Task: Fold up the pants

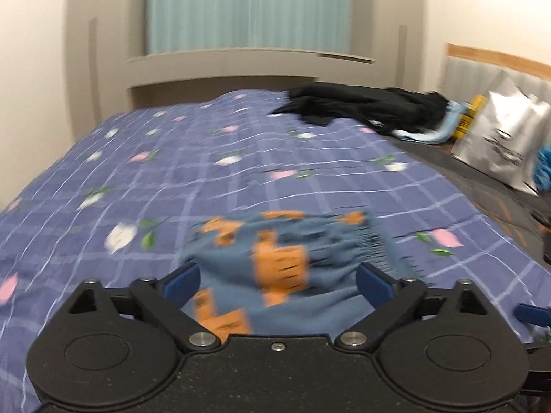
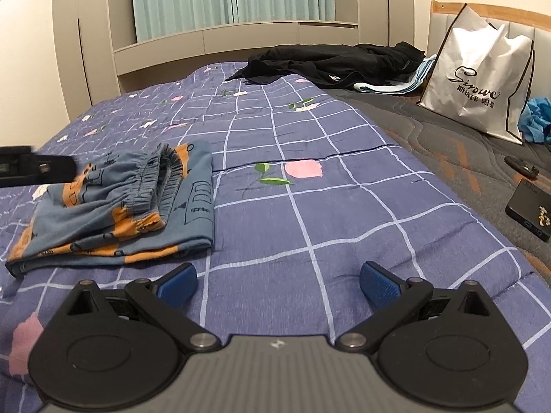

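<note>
The small blue pants with orange print (image 2: 131, 206) lie folded in a compact bundle on the purple checked quilt (image 2: 310, 179), waistband on top. In the left wrist view the pants (image 1: 275, 265) sit blurred right in front of my left gripper (image 1: 277, 284), whose jaws stand wide open around the cloth without pinching it. My right gripper (image 2: 278, 284) is open and empty over bare quilt, to the right of the pants. The left gripper's black body (image 2: 34, 168) shows at the left edge of the right wrist view, just above the bundle.
A pile of black clothes (image 2: 337, 62) lies at the far end of the bed. A white shopping bag (image 2: 478, 75) leans on the headboard at right, with blue cloth (image 2: 537, 117) beside it. A small black box (image 2: 530, 210) and a dark object (image 2: 521, 165) lie on the grey mattress.
</note>
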Motion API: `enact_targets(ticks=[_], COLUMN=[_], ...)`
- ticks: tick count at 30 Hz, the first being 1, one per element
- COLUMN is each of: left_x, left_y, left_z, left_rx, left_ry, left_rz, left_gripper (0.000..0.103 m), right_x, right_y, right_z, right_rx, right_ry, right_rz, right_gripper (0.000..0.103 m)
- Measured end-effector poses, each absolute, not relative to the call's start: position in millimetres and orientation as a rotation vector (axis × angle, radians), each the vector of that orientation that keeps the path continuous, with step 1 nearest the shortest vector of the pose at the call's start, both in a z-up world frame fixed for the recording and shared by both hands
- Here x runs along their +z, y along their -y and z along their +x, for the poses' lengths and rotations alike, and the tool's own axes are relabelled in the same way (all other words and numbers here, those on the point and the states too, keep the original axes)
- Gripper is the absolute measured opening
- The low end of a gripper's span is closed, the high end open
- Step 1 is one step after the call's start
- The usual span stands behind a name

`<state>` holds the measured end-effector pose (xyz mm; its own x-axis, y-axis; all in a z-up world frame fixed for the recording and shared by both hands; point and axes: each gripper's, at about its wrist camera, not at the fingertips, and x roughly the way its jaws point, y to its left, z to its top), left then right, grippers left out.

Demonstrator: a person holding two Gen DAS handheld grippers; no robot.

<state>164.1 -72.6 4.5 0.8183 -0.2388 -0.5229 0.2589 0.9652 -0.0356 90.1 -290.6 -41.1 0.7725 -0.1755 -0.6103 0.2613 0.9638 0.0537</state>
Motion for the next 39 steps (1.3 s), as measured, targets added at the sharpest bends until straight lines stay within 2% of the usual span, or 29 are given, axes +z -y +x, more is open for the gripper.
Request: enact_targets(ticks=[13,17,23,29,33,35,39], left_x=[-43,-57,-63,-64,-64,-64,-64], left_y=[-14,-26,-23,-23,-23,-23,-24], left_z=[177,174,172,171,170,170,170], left_rx=[0.024,0.016,0.01,0.006,0.006,0.006,0.006], left_ry=[-0.659,-0.641,-0.634,-0.628,-0.627,-0.626,-0.626], left_rz=[-0.224,-0.295,-0.283,-0.293,-0.292,-0.293,-0.294], left_gripper=[0.102,0.102,0.103,0.103,0.103,0.103,0.103], right_x=[-11,-4,-21,-24,-26,-25,-26], right_y=[270,263,259,259,259,260,259], right_z=[102,127,152,151,156,157,156], right_rx=[-0.009,0.135,0.154,0.116,0.092,0.064,0.026], right_ry=[-0.534,-0.561,-0.697,-0.687,-0.682,-0.679,-0.673], right_rz=[0.184,0.271,0.408,0.444,0.49,0.499,0.505], right_gripper=[0.103,0.103,0.102,0.102,0.095,0.087,0.079])
